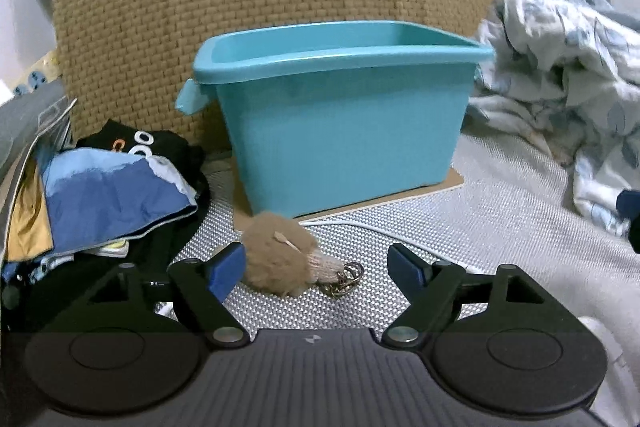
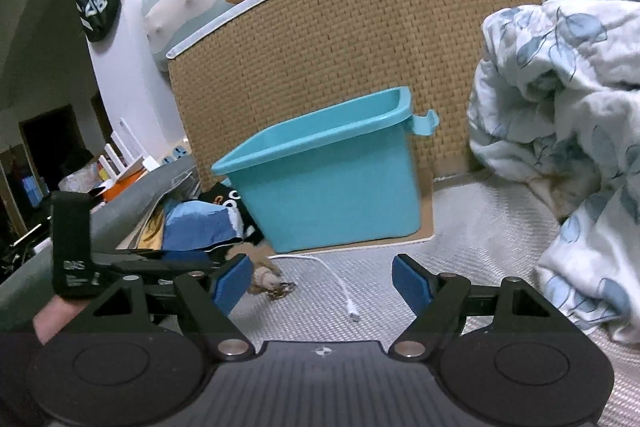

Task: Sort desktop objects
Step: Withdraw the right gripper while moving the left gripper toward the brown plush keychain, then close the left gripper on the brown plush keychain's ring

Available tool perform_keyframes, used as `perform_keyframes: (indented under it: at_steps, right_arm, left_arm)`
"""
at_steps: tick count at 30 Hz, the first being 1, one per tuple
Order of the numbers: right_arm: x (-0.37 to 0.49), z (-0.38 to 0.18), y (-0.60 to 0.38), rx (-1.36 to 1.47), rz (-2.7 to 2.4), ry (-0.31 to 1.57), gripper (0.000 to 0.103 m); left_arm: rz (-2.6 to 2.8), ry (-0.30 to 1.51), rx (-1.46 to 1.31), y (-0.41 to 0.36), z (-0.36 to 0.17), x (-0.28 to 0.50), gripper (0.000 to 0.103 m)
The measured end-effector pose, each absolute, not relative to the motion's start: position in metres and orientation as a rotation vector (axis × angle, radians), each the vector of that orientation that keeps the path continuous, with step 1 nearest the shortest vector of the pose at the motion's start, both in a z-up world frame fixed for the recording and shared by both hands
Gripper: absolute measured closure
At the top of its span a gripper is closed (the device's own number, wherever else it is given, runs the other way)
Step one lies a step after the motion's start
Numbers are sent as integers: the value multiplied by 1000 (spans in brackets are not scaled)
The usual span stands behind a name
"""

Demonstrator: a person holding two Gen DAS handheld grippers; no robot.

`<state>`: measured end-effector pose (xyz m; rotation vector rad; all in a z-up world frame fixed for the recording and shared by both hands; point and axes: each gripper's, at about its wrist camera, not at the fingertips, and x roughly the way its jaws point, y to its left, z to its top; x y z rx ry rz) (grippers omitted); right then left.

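- Left wrist view: the left tongs [image 1: 316, 269] point down at a shallow angle over the grey woven mat [image 1: 460, 227]. Their jaws stand wide apart and grip nothing. The left blue pad [image 1: 226, 269] just touches a fluffy tan pompom keychain [image 1: 280, 255], which lies on the mat in front of the teal bin [image 1: 344, 131]; the right pad is well clear of it.
- Right wrist view: the right tongs [image 2: 322, 285] point nearly level, jaws wide and empty. A white cable [image 2: 336, 283] lies on the mat between them. The keychain [image 2: 268, 279] sits just beyond the left pad, the bin [image 2: 332, 183] farther back. A fingertip [image 2: 50, 319] shows at lower left.
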<state>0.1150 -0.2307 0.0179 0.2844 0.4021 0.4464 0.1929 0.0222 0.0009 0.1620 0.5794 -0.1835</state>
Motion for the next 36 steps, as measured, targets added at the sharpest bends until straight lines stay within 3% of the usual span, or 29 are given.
perform_keyframes:
  at_steps: [36]
  right_arm:
    - [117,12,-223,287,463,419,21]
  left_arm:
    - [-102,606,143,23,-14,226,22]
